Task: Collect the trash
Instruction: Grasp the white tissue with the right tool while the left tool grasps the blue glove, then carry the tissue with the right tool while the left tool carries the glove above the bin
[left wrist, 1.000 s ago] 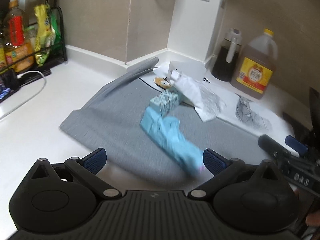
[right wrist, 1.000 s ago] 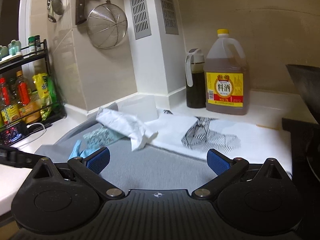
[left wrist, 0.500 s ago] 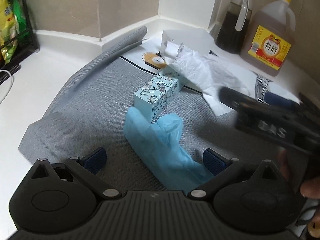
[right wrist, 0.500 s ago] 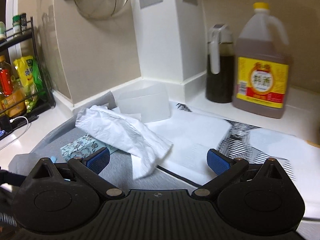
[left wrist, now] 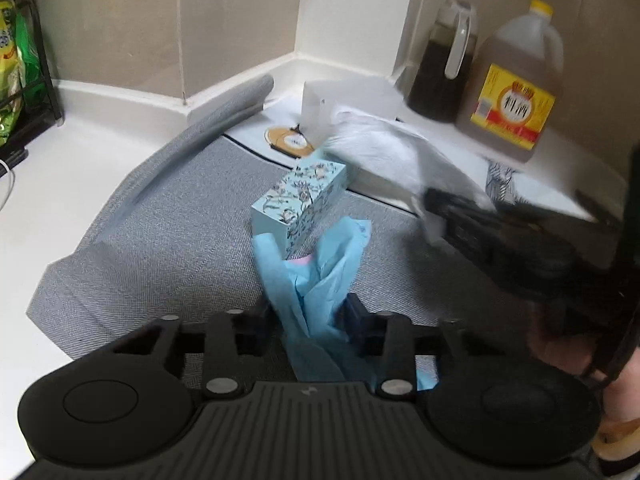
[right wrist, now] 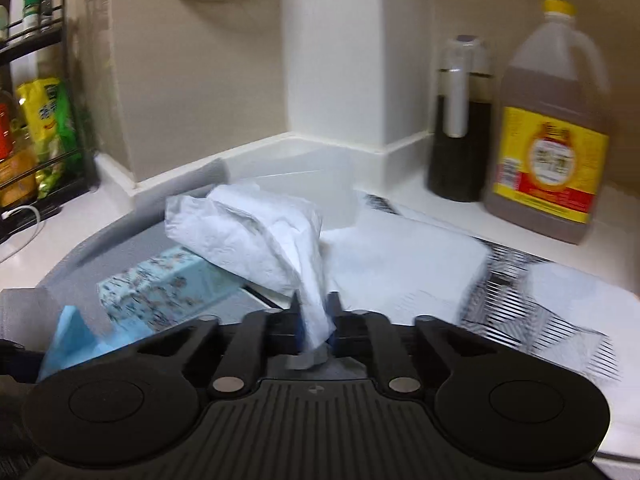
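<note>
Trash light and limp: blue wrapper on grey mat against patterned box, best pinched at a bunched end. Left gripper closing, wrapper between jaws. Right gripper clamped narrow on white tissue.

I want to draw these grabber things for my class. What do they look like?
Both are black plastic. The left gripper and the right gripper each have a ribbed flat plate at the bottom, two big round discs at the sides, jointed bars with small silver pins, and dark blue pads on the fingertips. A tiny pale logo sits mid-plate. No cables or sleeves show.
</note>
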`<state>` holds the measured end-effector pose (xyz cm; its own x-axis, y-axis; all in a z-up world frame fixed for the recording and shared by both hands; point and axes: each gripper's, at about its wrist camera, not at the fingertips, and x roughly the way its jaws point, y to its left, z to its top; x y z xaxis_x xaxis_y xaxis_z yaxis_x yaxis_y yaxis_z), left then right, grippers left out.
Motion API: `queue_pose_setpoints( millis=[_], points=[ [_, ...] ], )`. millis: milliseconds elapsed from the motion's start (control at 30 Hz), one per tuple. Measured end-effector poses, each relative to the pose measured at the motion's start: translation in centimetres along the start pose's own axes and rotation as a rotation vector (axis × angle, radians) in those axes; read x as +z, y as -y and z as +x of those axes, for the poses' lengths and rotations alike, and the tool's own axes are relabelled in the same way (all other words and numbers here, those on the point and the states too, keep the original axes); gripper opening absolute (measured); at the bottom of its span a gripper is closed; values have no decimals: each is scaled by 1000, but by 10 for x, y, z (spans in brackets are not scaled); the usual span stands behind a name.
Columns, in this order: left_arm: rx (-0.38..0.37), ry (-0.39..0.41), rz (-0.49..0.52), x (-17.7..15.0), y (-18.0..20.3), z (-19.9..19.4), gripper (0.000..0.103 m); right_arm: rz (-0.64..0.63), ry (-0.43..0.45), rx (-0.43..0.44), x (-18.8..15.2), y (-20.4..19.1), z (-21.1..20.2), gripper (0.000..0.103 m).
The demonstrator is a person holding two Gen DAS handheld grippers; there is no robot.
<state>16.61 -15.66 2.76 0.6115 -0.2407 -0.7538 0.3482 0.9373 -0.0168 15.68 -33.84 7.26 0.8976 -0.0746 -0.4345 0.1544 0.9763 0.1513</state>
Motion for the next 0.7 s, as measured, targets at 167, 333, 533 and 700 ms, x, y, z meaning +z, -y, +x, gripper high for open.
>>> queue_pose_setpoints(
  millis=[167,333,533,700],
  points=[
    [0,51,6,-4,-1,-24,34,43,1,-31,-12,20,-37,8],
    [5,96,12,-14,1,-55,34,53,22,-42,-33,31,-77,8],
    [-27,136,-21,-24,-2,-88,34,69,39,-34,-53,30,-116,8],
    [-79,147,-57,-36,-10,-118,34,100,61,11,-61,24,-149,8]
  ],
)
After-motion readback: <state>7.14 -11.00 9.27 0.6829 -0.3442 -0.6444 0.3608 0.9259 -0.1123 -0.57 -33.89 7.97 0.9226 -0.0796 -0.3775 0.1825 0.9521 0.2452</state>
